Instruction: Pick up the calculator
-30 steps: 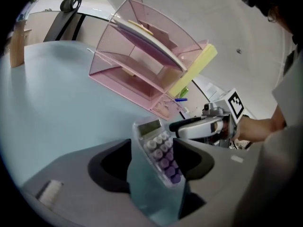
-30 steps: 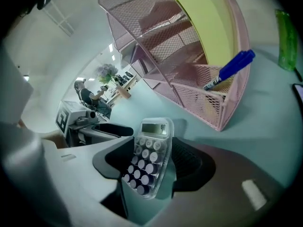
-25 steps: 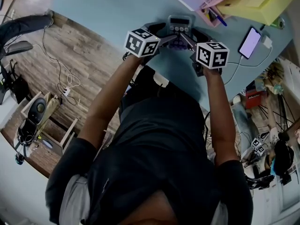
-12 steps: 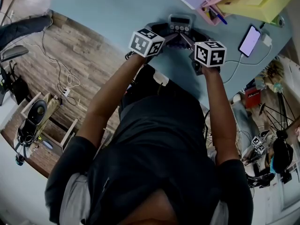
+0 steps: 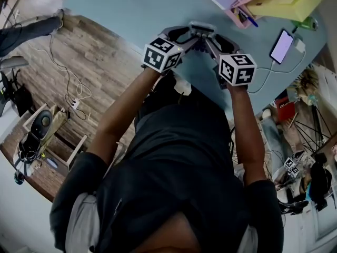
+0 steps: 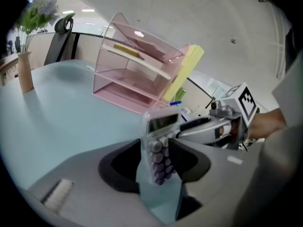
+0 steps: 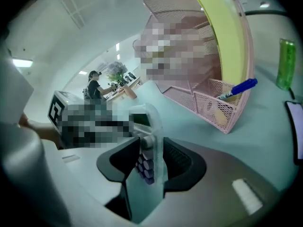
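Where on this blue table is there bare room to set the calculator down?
Widest bare stretch: the blue table between the vase and the pink organizer, left of the calculator. Crowded: the right side, where the mesh pen basket, yellow folder, phone and green bottle sit close together.

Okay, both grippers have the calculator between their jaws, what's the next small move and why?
Probably raise both grippers straight up together, level. The calculator stands on edge between the left gripper's jaws, which are closing on it, and the right gripper's jaws press its other end. The pink desk organizer stands just beyond, so forward looks riskier.
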Demonstrator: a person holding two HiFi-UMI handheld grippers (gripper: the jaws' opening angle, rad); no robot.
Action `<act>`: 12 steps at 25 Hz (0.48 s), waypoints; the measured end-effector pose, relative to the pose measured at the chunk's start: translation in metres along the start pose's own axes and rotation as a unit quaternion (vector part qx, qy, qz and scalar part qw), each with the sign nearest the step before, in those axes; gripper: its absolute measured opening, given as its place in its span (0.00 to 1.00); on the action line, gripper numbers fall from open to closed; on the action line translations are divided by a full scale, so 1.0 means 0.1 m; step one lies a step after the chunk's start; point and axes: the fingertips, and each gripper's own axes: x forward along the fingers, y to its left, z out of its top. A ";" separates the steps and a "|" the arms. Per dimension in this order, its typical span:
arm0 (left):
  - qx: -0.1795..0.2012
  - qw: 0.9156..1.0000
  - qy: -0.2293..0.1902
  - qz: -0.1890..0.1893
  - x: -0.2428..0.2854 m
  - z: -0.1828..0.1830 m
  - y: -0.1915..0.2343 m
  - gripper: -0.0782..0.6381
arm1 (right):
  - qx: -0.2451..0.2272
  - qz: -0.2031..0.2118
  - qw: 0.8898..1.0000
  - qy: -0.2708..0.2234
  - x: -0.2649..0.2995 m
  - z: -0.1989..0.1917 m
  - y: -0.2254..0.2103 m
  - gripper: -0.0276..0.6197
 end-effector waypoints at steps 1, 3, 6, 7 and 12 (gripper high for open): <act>0.007 1.000 -0.011 0.002 -0.06 0.07 -0.01 0.43 | -0.005 0.002 1.000 -0.002 -0.01 0.01 0.06 0.28; 0.031 0.999 -0.023 0.004 -0.16 0.20 -0.04 0.43 | -0.016 0.001 1.000 -0.008 -0.05 0.03 0.18 0.28; 0.072 0.997 -0.027 0.001 -0.30 0.32 -0.11 0.43 | -0.020 -0.012 0.999 -0.030 -0.13 0.08 0.32 0.28; 0.080 0.996 -0.029 0.000 -0.35 0.35 -0.13 0.43 | -0.019 -0.016 0.999 -0.039 -0.16 0.12 0.36 0.28; 0.094 0.994 -0.057 0.002 -0.63 0.49 -0.21 0.43 | -0.047 -0.024 0.996 -0.066 -0.32 0.31 0.59 0.28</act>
